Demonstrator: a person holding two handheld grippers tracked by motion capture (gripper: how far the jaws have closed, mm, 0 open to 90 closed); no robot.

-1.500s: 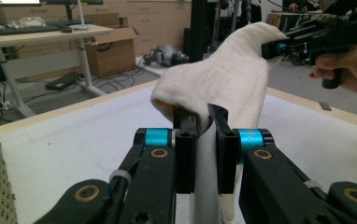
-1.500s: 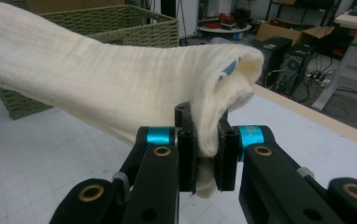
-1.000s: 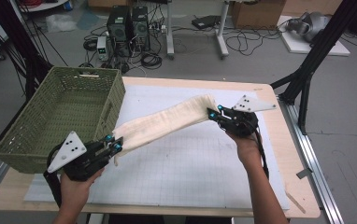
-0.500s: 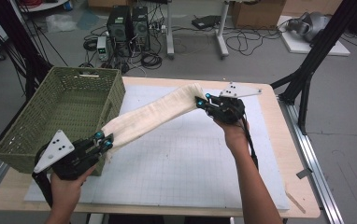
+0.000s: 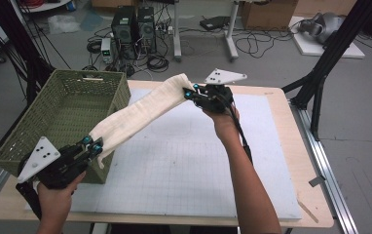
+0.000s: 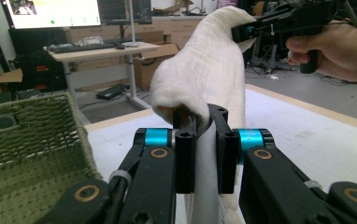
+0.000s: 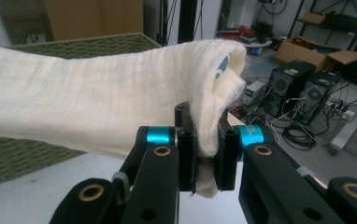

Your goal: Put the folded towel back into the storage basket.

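Note:
A cream folded cloth [image 5: 140, 111] hangs stretched in the air between my two grippers, above the white mat. My left gripper [image 5: 94, 145] is shut on its near end beside the green basket [image 5: 52, 122]; in the left gripper view that gripper [image 6: 203, 130] pinches the cloth [image 6: 214, 65] between both jaws. My right gripper [image 5: 190, 93] is shut on the far end, higher up over the back of the table. In the right gripper view the cloth [image 7: 102, 107] is clamped in my right gripper [image 7: 204, 140], with the basket [image 7: 83, 44] behind it.
The green wicker basket stands on the table's left side, open and with nothing seen inside. A white gridded mat [image 5: 184, 165] covers most of the wooden table [image 5: 310, 204]. Computers and cables [image 5: 135, 24] lie on the floor beyond the table.
Both grippers have carried the cloth leftward toward the basket. The right gripper moved left and up; the left gripper shifted left to the basket's front corner.

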